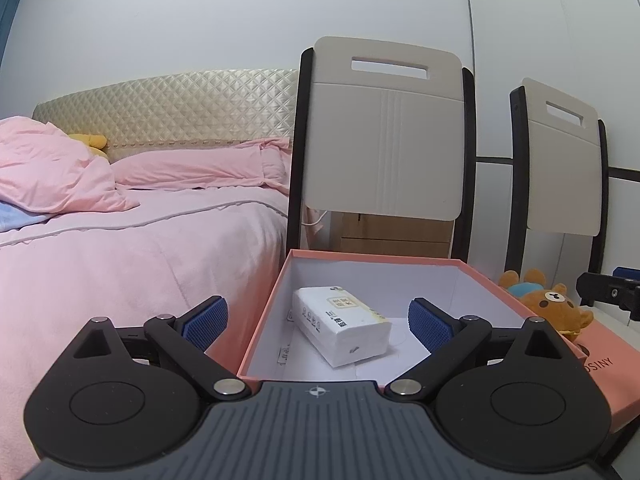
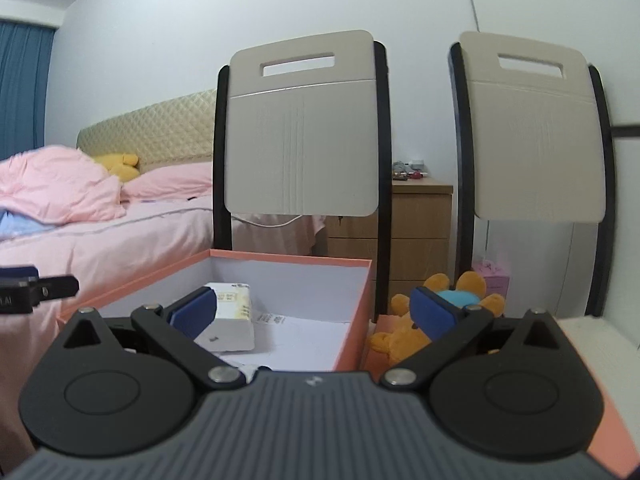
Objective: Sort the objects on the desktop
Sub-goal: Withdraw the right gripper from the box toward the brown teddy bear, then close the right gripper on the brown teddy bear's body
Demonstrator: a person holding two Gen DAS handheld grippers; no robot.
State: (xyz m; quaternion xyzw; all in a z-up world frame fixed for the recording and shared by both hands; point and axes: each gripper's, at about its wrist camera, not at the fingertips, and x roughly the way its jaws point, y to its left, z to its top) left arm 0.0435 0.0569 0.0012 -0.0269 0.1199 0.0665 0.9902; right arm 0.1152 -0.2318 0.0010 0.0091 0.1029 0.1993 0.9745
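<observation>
Nearest the lens, the left gripper [image 1: 318,322] hangs over the near rim of the salmon-coloured box [image 1: 262,320], its blue pads spread wide with nothing between them. The right gripper [image 2: 314,314] is likewise spread and empty, poised at the box's right wall. Inside the box, a tissue pack [image 1: 340,326] lies flat on the white floor toward the left rear, touching no wall that can be seen.

Judged stage: one item is stowed; the plush bear [image 1: 554,306] remains outside, resting just beside the box's right wall, apparently on the box lid [image 1: 600,364]. The next move likely calls for the right gripper to close on the bear's soft body, lift clear of the wall's edge, and lower it into the open floor right of the pack. Behind, two chair backs [image 2: 302,132] bound the far side; the bed [image 1: 120,272] lies left.
</observation>
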